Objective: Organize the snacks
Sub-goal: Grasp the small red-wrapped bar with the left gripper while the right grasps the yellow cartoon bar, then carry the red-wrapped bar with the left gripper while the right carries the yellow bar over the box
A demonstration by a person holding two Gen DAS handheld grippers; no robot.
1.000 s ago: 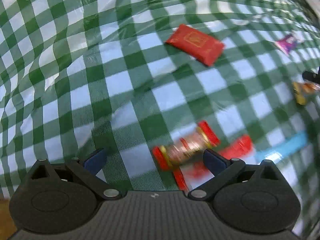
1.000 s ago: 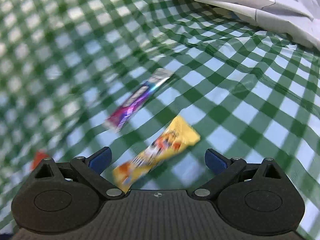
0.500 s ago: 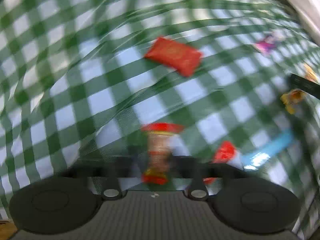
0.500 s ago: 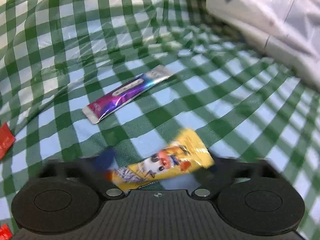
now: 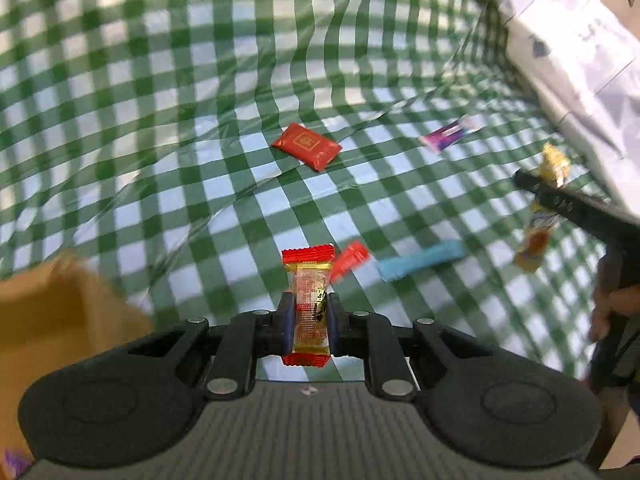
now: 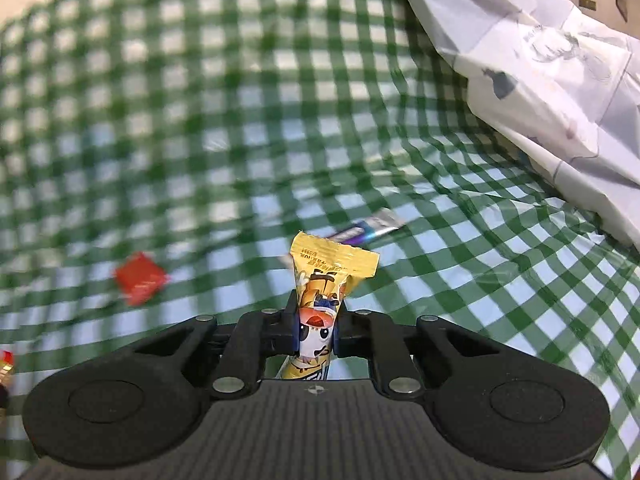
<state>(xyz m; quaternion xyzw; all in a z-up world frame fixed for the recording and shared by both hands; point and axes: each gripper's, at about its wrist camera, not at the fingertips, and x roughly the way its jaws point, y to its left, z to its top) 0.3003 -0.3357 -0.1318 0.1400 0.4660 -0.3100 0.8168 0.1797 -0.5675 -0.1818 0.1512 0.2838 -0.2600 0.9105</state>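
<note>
Clamped in the left gripper (image 5: 308, 320), a red-ended clear candy wrapper (image 5: 309, 300); pinched in the right gripper (image 6: 317, 330), a yellow cartoon-printed snack packet (image 6: 326, 280), both apparently for sorting.

We see a green-and-white checked cloth (image 5: 200, 128) under clear wrinkled plastic covering the surface, a crumpled white printed sheet (image 6: 552, 80) lying along its far right edge, and a blurred brown shape (image 5: 60, 312) at lower left.

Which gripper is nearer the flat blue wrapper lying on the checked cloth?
Left. The left gripper hangs just short of the flat blue wrapper; the right gripper is farther, off to its right.
</note>
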